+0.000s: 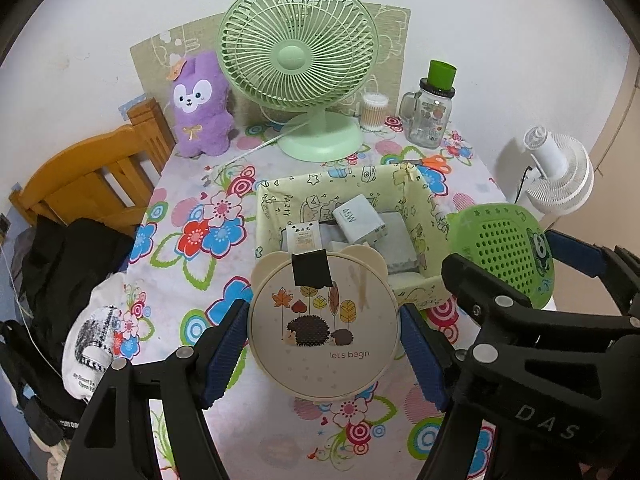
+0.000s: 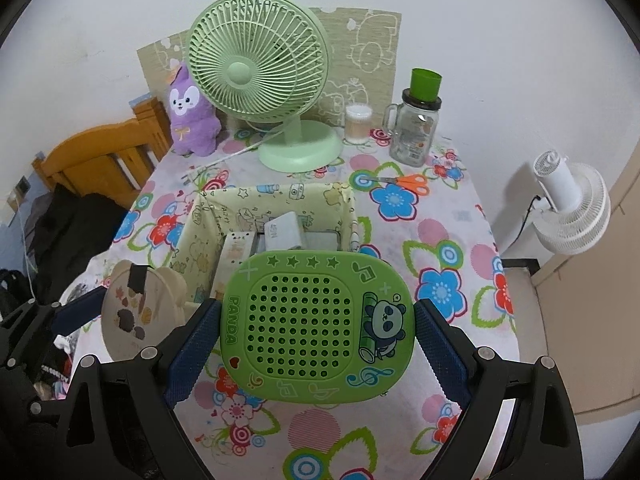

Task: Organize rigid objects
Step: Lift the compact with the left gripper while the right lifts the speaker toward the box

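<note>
My left tool [image 1: 324, 344] is closed across the width of a round cream case [image 1: 325, 326] with a hedgehog print and "let's begin" on its face, and my right tool [image 2: 318, 336] is closed on a green panda case [image 2: 318, 326] with a perforated front — both are held up off the bench [image 2: 452, 216], just short of the near wall of the pale yellow fabric bin [image 1: 416, 184]. The bin already holds a white 45W charger [image 1: 359, 224] and some other small boxes, so the free room inside looks tight. Both cases look like light, stiff plastic with smooth rims, so they could slip or twist between the pads; gripping at the widest point, edge to edge, as I have them, seems the safest hold. A patch of black tape [image 1: 312, 268] sits near the cream case's top — possibly holding a lid, though I cannot tell from here — so I would not squeeze hard. Both hands point forward and tilt down toward the bin, side by side, the left one slightly lower and nearer its front wall, the right one out past its right corner.
</note>
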